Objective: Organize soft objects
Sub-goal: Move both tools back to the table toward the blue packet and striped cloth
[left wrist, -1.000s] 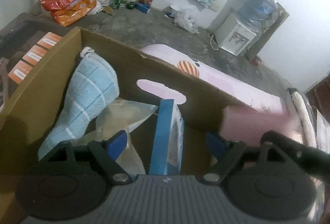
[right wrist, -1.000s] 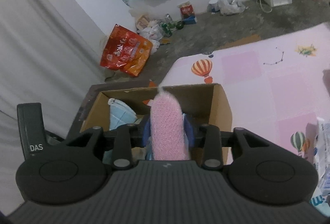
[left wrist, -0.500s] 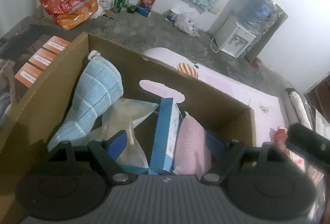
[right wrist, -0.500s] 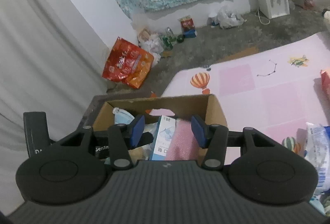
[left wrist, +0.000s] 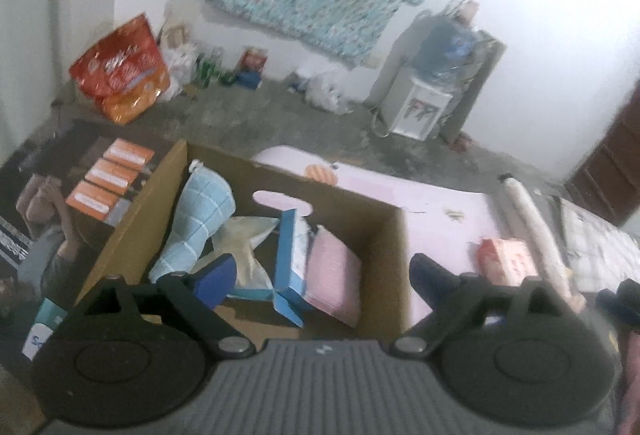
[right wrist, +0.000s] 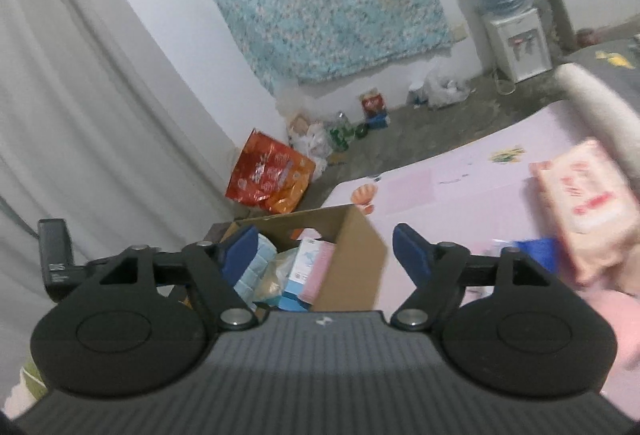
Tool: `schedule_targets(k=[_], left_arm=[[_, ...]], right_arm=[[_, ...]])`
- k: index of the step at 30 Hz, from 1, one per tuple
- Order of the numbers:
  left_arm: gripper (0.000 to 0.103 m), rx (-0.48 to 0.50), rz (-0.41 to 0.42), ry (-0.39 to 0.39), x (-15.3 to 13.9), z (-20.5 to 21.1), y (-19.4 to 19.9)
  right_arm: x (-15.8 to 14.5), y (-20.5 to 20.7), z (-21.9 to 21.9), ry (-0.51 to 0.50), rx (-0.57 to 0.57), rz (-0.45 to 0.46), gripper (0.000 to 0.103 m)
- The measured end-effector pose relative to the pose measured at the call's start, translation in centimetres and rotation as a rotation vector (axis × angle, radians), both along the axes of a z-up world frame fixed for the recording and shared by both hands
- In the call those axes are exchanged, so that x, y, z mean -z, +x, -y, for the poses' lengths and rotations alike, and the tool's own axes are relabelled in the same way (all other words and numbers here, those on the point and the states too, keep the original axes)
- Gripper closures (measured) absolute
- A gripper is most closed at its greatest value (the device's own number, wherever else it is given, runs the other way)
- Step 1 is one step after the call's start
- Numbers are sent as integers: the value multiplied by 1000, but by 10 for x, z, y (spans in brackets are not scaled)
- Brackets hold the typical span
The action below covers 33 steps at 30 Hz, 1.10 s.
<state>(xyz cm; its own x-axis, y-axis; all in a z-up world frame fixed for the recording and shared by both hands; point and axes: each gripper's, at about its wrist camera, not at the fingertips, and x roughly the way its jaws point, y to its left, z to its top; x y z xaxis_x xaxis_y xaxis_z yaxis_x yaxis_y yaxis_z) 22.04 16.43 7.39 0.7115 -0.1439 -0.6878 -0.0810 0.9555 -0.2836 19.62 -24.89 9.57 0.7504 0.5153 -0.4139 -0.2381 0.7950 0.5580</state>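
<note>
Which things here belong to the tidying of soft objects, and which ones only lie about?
Belong: brown cardboard box; pink knitted cloth; light blue checked towel; pink tissue pack.
Lying about: red snack bag; white water dispenser; orange cards.

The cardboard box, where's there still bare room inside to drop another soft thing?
The cardboard box is crowded at its left and middle: blue towel, clear bag, blue carton, pink cloth. Bare room lies between the pink cloth and the right wall, plus a floor strip along the near wall.
</note>
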Motion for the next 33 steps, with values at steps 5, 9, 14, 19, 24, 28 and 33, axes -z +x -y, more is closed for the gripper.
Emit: schedule_targets(k=[5,9,14,19,24,28,33], left_arm=[[5,82,52,-5,-24,28,-42],[3,190,84,13,-26,66,-72],[2,319,82,-1,-11,113,-96],[2,419,47,54,5,159,-97],[2,445,-29,93,9,203,-71],[2,423,-110,112,21,234,-27],[2,429,-225,139,51,275,30]], right_arm=[[4,-61,78,37,100,-1,20],[21,-106,126,51,179,-10,17],[58,-144,153,96,216,-51,16],[98,-155,157,166,238,-99,16],[120,-132,155,185,250,-123,16],[127,-107,158,155,292,-115,16],[143,-62,165,126,337,-118,16]])
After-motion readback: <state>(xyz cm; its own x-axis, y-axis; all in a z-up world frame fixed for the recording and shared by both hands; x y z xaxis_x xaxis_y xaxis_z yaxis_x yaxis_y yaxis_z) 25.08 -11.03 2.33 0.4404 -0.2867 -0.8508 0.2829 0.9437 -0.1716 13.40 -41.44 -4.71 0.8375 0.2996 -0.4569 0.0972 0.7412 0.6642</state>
